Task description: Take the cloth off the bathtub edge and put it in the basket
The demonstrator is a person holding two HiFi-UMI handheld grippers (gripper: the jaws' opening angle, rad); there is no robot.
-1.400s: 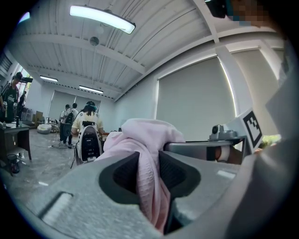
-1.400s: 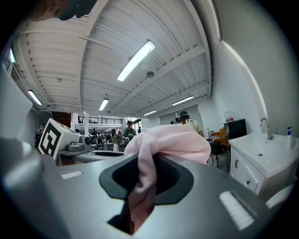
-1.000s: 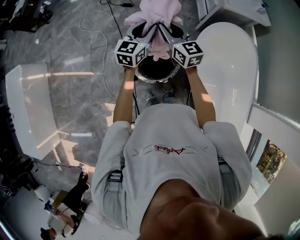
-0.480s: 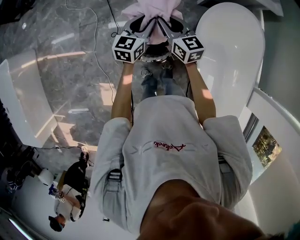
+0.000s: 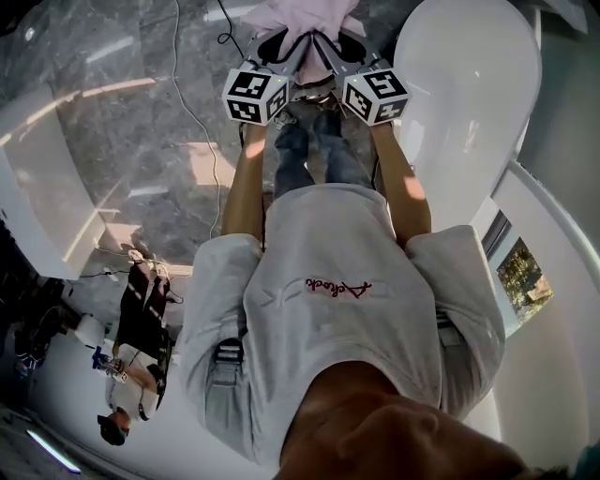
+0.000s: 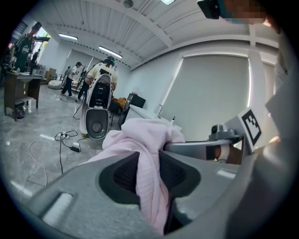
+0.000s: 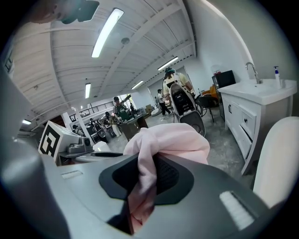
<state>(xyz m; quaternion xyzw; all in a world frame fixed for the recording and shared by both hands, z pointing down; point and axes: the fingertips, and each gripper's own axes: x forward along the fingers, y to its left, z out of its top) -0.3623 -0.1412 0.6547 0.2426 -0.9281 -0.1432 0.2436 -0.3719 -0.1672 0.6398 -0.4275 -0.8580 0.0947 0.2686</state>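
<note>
The pink cloth (image 5: pixel 309 13) hangs bunched between both grippers at the top of the head view. My left gripper (image 5: pixel 287 47) and right gripper (image 5: pixel 328 47) meet tip to tip, each shut on the cloth. In the left gripper view the cloth (image 6: pixel 150 182) is pinched between the dark pads (image 6: pixel 124 175) and spills over the jaws. The right gripper view shows the same, with the cloth (image 7: pixel 161 142) draped over the top. The white bathtub (image 5: pixel 469 103) lies to the right of the grippers. The basket does not show clearly in any view.
Cables (image 5: pixel 187 89) trail over the grey marble floor on the left. A white bench-like block (image 5: pixel 37 197) stands at the far left. A white vanity with a tap (image 7: pixel 254 105) is to the right, and a tall machine (image 6: pixel 97 112) stands ahead. People are standing in the background.
The round metal-rimmed basket that showed beneath the grippers one second ago has slipped out of sight. Both grippers keep their hold on the cloth, now nearer the top edge.
</note>
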